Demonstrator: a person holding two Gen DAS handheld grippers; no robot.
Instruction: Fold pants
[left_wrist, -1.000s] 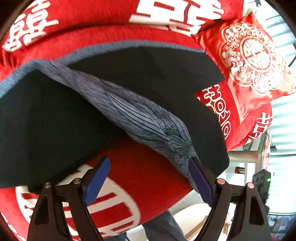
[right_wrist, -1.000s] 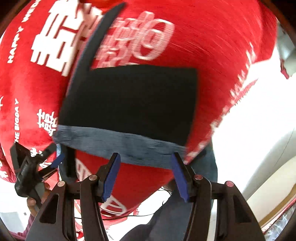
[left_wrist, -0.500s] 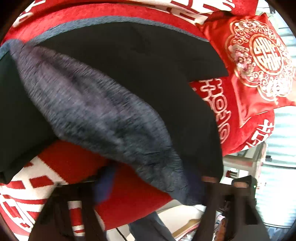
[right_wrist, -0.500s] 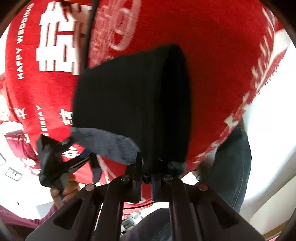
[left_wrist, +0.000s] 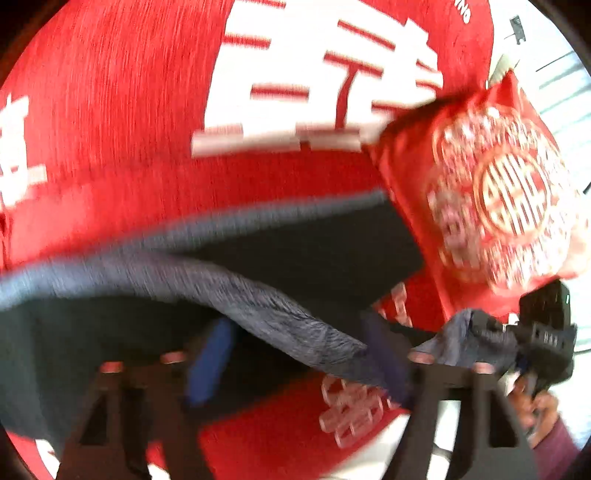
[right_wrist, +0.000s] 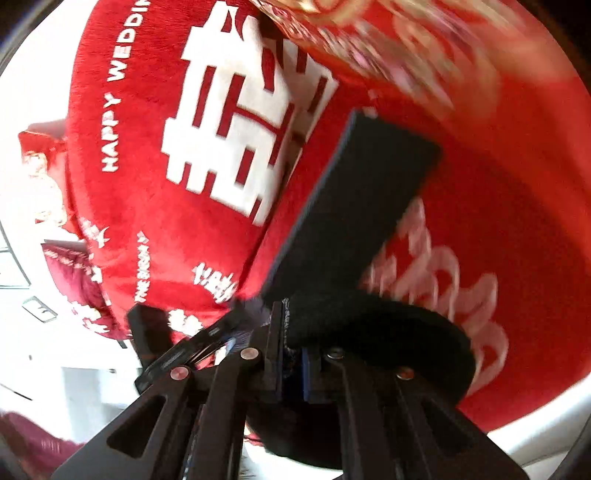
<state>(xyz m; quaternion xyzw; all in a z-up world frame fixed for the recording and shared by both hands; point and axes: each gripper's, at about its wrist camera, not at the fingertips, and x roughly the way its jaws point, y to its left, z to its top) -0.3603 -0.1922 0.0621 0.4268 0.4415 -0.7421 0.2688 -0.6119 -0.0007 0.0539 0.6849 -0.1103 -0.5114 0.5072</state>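
Two tongs are working over a red blanket (left_wrist: 122, 122) printed with white characters. Left tongs (left_wrist: 299, 365) are opening, and the grey waistband (left_wrist: 280, 317) of the dark pants (left_wrist: 303, 258) is draping loosely across the gap between them without being pinched. Beyond the tips, the pants are lying flat on the blanket. Right tongs (right_wrist: 291, 354) are clenching a bunched fold of the pants, whose dark leg is stretching away ahead. An embroidered red cushion (left_wrist: 495, 192) is lying to the right beyond.
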